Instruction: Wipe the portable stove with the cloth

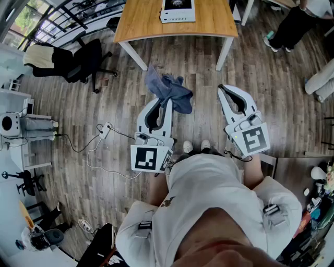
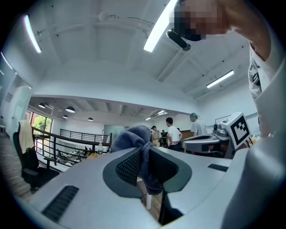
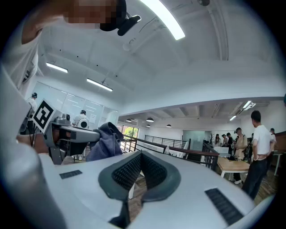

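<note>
**Left gripper** (image 1: 166, 102) — lower centre of the head view, held level. Its jaws are closed on the cloth (image 1: 168, 89), a crumpled blue-grey bundle that bulges past the jaw tips above the wooden floor (image 1: 94, 104). In the left gripper view the fabric is pinched between the ribbed pads, with a fold rising above them and a tail drooping below.

**Right gripper** (image 1: 223, 88) — to the right of the first and well apart from it, also level. Its jaws are pressed together with nothing between them, and in the right gripper view the ribbed pads meet in a closed V.

**Portable stove** (image 1: 178, 10): a flat white unit with a dark round centre. It lies at the top edge of the head view on a light wooden table (image 1: 141, 23) with white legs, well apart from both grippers and from the cloth.

**Surroundings.** A black office chair (image 1: 86, 60) stands at upper left. Left of centre, a white plug block (image 1: 106, 129) lies on the floor with cables trailing from it. The person's shoes (image 1: 195, 146) show between the two marker cubes.
</note>
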Tool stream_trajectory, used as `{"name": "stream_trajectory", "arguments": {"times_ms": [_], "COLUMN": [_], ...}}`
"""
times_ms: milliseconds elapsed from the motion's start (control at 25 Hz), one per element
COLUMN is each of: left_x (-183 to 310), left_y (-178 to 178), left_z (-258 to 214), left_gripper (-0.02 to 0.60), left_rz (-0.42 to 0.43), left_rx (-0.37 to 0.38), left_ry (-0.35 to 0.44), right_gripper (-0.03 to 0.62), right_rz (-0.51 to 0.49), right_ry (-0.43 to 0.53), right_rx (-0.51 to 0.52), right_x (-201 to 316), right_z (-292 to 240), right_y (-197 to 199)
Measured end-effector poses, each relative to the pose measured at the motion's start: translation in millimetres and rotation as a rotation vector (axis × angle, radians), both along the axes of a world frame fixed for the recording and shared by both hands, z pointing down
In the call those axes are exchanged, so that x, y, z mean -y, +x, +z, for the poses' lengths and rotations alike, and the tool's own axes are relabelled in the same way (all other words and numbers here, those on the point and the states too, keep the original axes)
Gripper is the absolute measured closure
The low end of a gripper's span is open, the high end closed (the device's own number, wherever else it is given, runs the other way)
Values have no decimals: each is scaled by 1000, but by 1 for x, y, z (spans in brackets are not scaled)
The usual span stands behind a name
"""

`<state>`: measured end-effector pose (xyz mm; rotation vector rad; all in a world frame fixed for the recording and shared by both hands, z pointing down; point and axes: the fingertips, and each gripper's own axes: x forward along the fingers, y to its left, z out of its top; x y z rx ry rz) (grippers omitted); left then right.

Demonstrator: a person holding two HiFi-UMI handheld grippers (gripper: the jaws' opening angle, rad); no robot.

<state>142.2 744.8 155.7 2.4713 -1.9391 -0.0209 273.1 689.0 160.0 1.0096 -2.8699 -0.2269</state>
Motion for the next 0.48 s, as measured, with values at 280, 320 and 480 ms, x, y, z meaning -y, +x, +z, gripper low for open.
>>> {"name": "stream_trajectory", "arguments": {"times_ms": [280, 320, 480], "left_x": [-1, -1, 4], "left_y": [-19, -22, -31], "left_z": [3, 3, 4], "left_gripper": [514, 514, 514], "left_rz": [29, 36, 65], "left_rx": [-4, -4, -5], "left_ry": [-2, -1, 1], "right_gripper": [574, 574, 574], "right_rz": [26, 29, 45], "right_ry": [7, 3, -19], "right_rx": [3, 4, 9], "right_x": [-4, -5, -7], "right_z": [0, 0, 1], "right_y": [-23, -26, -41]}}
